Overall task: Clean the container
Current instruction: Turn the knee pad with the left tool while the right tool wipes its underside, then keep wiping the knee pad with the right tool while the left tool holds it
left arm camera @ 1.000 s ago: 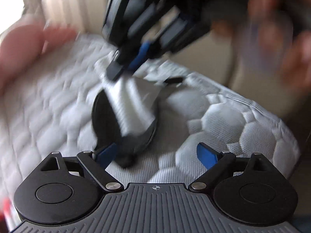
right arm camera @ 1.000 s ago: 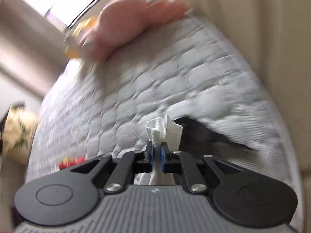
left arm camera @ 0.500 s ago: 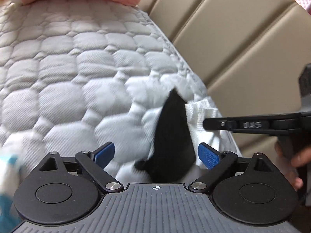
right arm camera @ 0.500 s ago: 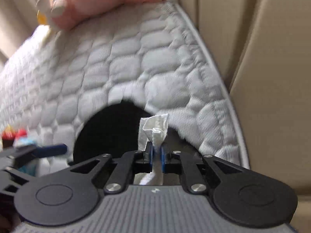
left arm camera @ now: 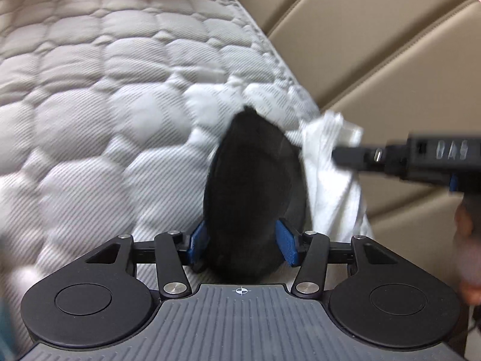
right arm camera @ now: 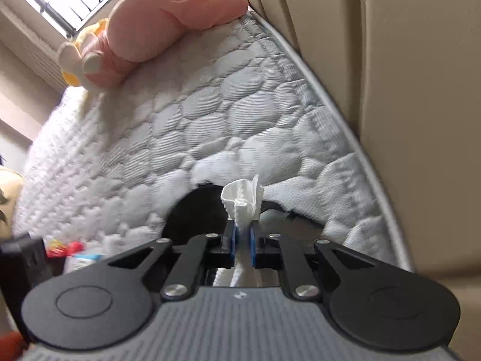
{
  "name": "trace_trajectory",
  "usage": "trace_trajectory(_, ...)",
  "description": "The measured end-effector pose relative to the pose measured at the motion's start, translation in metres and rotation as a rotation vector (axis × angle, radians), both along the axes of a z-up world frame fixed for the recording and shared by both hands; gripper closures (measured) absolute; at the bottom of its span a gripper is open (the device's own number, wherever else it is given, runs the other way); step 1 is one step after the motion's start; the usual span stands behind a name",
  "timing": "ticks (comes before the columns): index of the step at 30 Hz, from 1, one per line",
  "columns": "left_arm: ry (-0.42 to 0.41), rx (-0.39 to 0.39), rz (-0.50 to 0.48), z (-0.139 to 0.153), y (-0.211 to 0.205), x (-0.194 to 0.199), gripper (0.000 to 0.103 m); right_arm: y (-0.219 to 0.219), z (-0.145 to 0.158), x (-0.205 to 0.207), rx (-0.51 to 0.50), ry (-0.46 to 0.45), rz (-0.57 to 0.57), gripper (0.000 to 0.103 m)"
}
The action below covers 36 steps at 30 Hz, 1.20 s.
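We see the black container [left arm camera: 252, 198] standing on edge on the quilted mattress [left arm camera: 105, 96] near the beige headboard [left arm camera: 375, 45], our left gripper [left arm camera: 242, 245] having just closed its blue pads onto its sides, while our right gripper [right arm camera: 243, 239] pinches a white tissue [right arm camera: 243, 200] just beside it.
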<state>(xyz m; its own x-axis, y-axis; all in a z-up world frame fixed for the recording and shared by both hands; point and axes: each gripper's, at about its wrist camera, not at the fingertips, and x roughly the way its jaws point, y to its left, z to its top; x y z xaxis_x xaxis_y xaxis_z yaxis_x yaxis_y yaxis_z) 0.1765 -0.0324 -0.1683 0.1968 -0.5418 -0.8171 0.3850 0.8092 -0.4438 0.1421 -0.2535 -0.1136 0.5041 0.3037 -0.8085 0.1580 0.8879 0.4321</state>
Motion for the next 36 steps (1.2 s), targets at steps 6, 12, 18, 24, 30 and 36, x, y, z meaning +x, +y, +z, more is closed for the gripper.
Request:
trace_trajectory(6, 0.051, 0.035, 0.019, 0.002, 0.028, -0.018, 0.037, 0.037, -0.010, 0.046, 0.034, -0.059, 0.047, 0.091)
trace_trajectory(12, 0.037, 0.061, 0.021, 0.008, 0.029, -0.026, 0.015, 0.029, -0.034, 0.045, -0.141, 0.029, 0.027, 0.090)
trace_trajectory(18, 0.045, 0.064, 0.019, 0.006, 0.023, -0.018, 0.012, -0.007, -0.038, 0.004, -0.156, 0.104, -0.043, 0.090)
trace_trajectory(24, 0.022, 0.087, 0.001, 0.010, 0.008, -0.006, 0.010, -0.005, -0.045, -0.010, -0.010, 0.098, -0.037, 0.065)
trace_trajectory(30, -0.024, 0.061, 0.025, 0.014, 0.004, 0.010, 0.009, -0.002, -0.060, -0.003, 0.118, 0.090, -0.053, 0.054)
trace_trajectory(36, -0.003, 0.049, 0.110, 0.012, 0.027, 0.017, 0.008, 0.027, -0.067, 0.003, 0.151, 0.117, 0.038, 0.078)
